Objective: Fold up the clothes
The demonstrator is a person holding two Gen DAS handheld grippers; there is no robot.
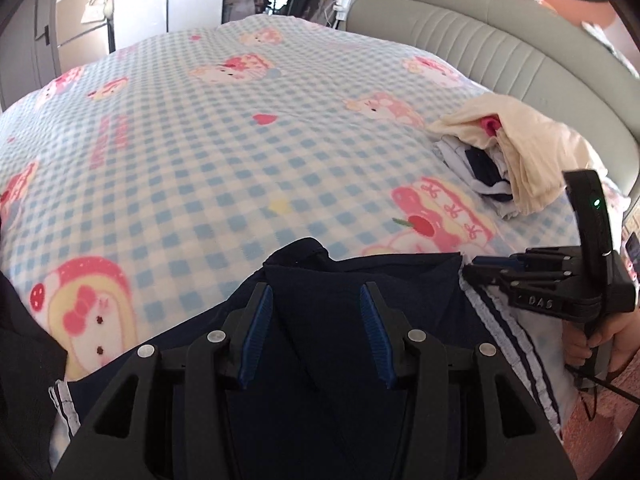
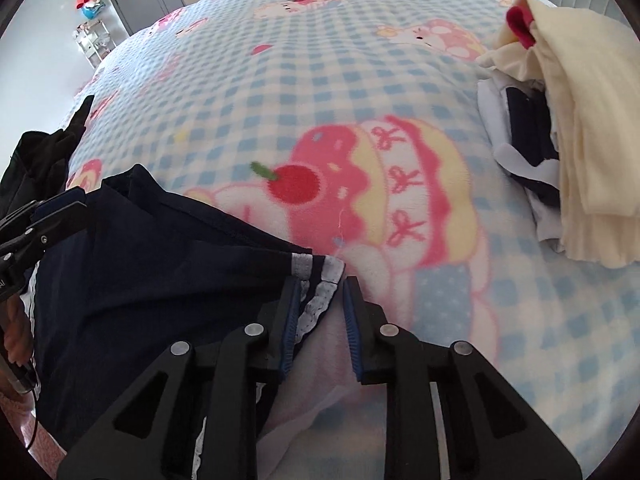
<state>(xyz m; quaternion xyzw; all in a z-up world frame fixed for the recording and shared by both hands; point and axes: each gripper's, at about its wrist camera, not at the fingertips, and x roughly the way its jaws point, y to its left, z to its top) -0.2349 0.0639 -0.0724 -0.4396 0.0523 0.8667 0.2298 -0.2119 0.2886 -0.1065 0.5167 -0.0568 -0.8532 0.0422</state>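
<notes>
Left wrist view: the navy garment (image 1: 360, 280) lies low in the frame on the checked blanket (image 1: 200, 160), its long axis running left to right, the white-trimmed edge at the right. The left hand-held gripper (image 1: 316, 336) stands half open over the dark cloth, pads not pressing on it. Only this view shows the headboard (image 1: 500, 52), and the right hand-held gripper (image 1: 470, 270) from the side, jaws looking shut, at the garment's right corner. Right wrist view: the right gripper's fingers show a narrow gap astride the lace trim (image 2: 320, 304); pinched or not, can't tell. A folded pile (image 2: 560, 140) sits at right.
</notes>
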